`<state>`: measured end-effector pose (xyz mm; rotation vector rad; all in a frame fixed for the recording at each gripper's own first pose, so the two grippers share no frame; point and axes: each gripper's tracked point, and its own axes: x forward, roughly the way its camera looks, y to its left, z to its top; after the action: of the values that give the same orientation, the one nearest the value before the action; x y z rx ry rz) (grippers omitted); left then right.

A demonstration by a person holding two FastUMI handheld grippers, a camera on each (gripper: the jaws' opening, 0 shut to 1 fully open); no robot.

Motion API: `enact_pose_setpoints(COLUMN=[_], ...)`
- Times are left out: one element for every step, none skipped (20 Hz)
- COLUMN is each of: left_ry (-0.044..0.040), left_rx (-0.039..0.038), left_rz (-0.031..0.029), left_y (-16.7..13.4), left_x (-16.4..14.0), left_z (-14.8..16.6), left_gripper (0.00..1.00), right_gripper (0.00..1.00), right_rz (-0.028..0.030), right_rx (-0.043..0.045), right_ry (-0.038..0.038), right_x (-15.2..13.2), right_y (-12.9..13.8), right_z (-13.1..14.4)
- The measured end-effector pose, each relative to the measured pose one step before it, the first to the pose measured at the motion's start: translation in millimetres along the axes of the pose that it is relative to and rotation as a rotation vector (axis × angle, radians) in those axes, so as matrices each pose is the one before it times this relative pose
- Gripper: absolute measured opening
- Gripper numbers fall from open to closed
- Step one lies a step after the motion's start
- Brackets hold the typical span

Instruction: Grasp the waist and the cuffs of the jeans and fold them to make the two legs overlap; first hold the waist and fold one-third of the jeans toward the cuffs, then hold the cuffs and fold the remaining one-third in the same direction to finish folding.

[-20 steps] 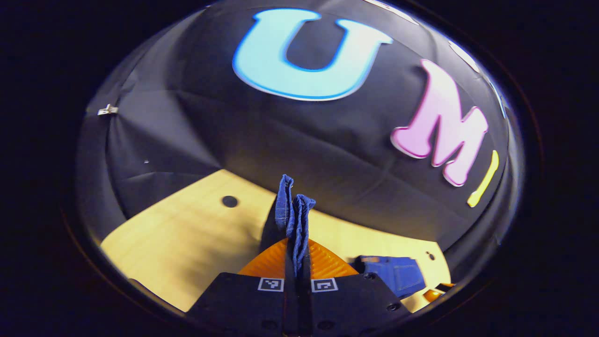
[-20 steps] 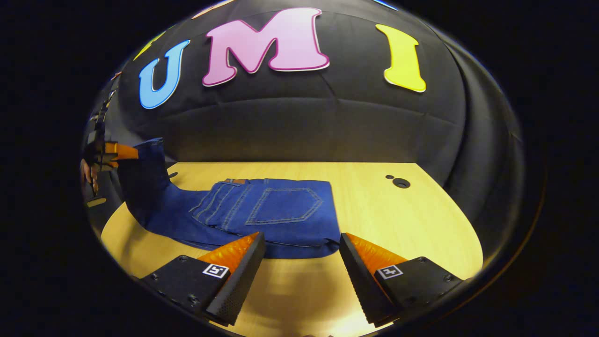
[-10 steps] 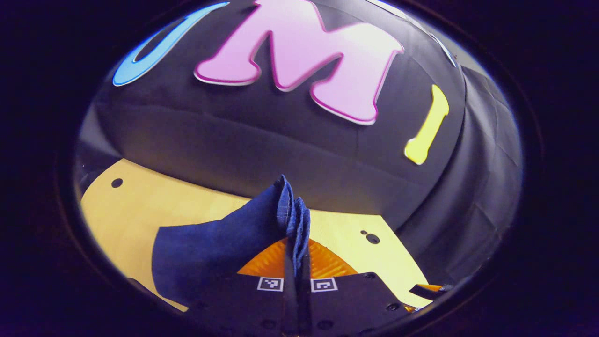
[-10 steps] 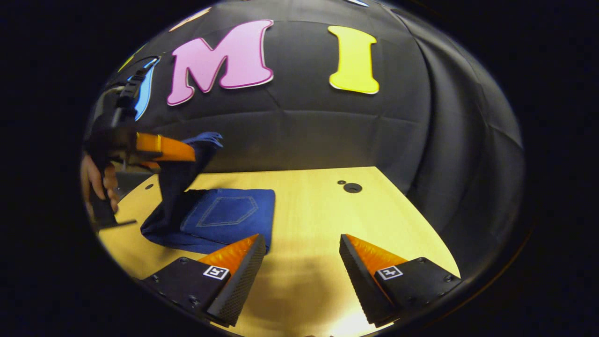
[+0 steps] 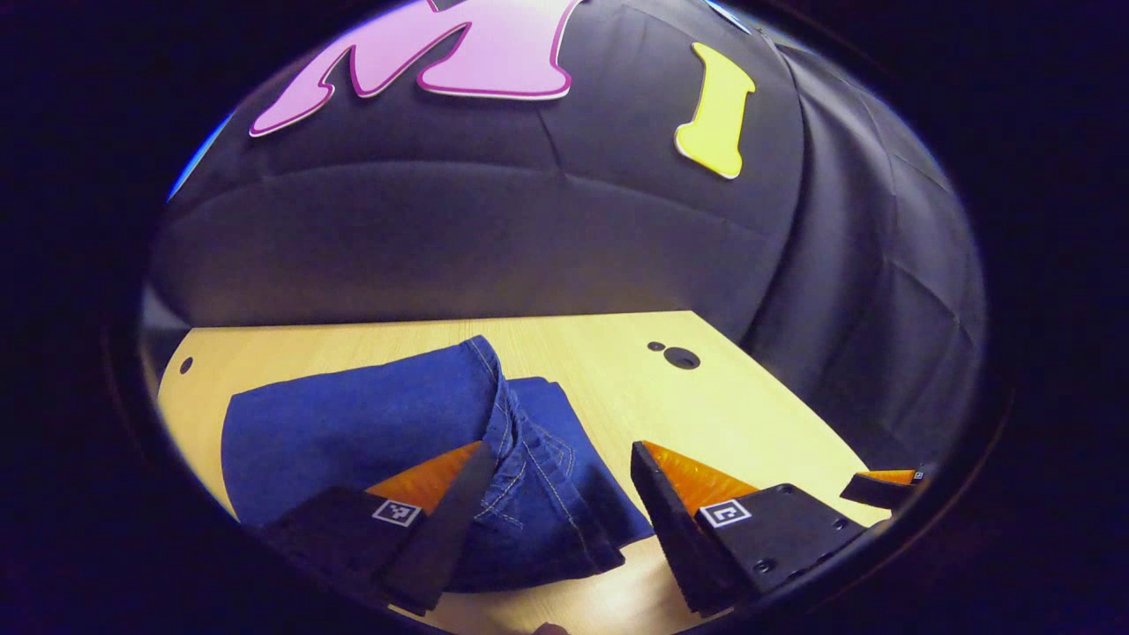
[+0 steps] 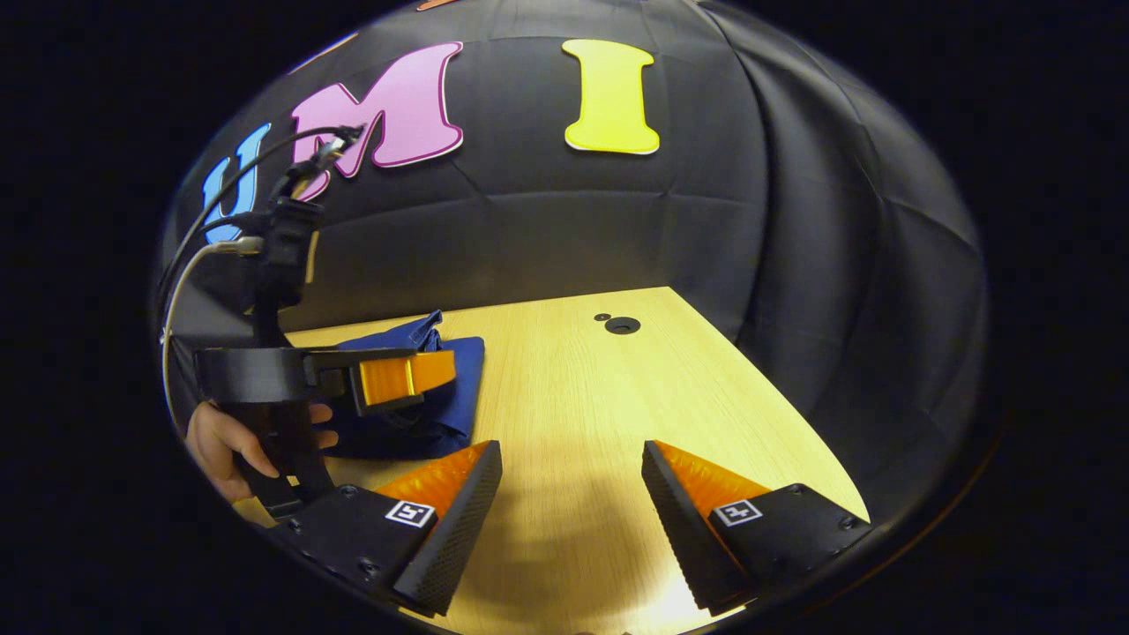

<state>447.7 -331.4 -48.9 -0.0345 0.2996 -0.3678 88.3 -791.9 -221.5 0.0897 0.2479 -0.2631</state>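
Half a second ago the left gripper (image 5: 556,467) was clamped on a bunched edge of denim held up in the air; now its fingers stand wide apart and the jeans (image 5: 397,432) lie folded on the wooden table (image 5: 758,414). In the left gripper view the folded bundle fills the lower left and centre of the frame, its stitched hem edge running down between the two fingers, and the cloth lies under the left-hand finger (image 5: 441,520). At the lower right edge of that view a tip of the right gripper (image 5: 882,485) shows.

In the right gripper view the right gripper (image 6: 569,481) is spread open over bare table at the bottom of the frame, nothing between its fingers. Left of centre, the left gripper (image 6: 414,375) hangs over the jeans (image 6: 459,370), held by a hand (image 6: 229,441) at the left edge, with cables (image 6: 190,265) looping up from it.
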Motion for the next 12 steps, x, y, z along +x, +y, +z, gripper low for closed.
enact_pose_setpoints(left_ry=[-0.02681, -0.02783, -0.0258, -0.02252, -0.01502, -0.0123, -0.01114, -0.00626, -0.00629, -0.00825, -0.017, -0.0205], left_rx=[-0.02311, -0.02534, -0.02128, -0.01282, -0.00505, 0.00102, 0.00106, -0.00218, -0.00245, -0.00151, 0.00332, 0.00974], left_rz=[-0.01421, -0.00484, -0.00145, -0.0007, 0.00745, 0.01002, 0.01171, 0.00815, 0.01443, 0.01042, 0.00741, 0.01089], left_y=[-0.97, 2.42, 4.7, 7.14, 6.86, 8.64, 10.2, 9.77, 11.59, 9.57, 6.96, 9.66], left_x=[-11.38, -13.14, -15.67, -15.6, -16.81, -19.08, -20.81, -23.23, -25.21, -23.99, -24.03, -25.78], left_z=[5.13, 6.81, 6.54, 5.08, 4.28, 5.33, 4.96, 6.14, 5.76, 7.13, 8.35, 10.72], left_gripper=[0.98, 0.98, 0.98, 0.98, 0.98, 0.98, 0.99, 0.98, 0.98, 0.97, 0.97, 0.97], right_gripper=[0.98, 0.98, 0.98, 0.98, 0.98, 0.98, 0.98, 0.98, 0.98, 0.98, 0.98, 0.98], right_rz=[-0.00594, -0.00413, -0.00124, 0.00054, 0.00085, 0.00423, 0.004, 0.00782, 0.00595, 0.00449, 0.00489, 0.00376], right_rx=[0.00103, 0.00028, 0.00092, 0.00049, -0.00142, -0.00248, -0.00057, 0.00163, 0.00276, 0.00353, 0.00432, 0.00422], right_ry=[-0.00738, -0.00699, -0.00661, -0.00585, -0.00301, -0.00508, -0.0084, -0.01137, -0.01206, -0.01321, -0.01219, -0.01045], right_x=[-4.83, -5.27, -6.41, -6.47, -7.82, -10.92, -11.59, -13.8, -15.49, -13.8, -14.9, -14.69], right_y=[-1.32, -0.38, 1.76, 2.91, 4.16, 4.4, 6.66, 7.74, 8.09, 7.83, 8.57, 7.84], right_z=[2.04, 3.06, 2.74, 2.7, 3.54, 3.88, 5.27, 6.87, 7.62, 6.67, 7.68, 7.3])
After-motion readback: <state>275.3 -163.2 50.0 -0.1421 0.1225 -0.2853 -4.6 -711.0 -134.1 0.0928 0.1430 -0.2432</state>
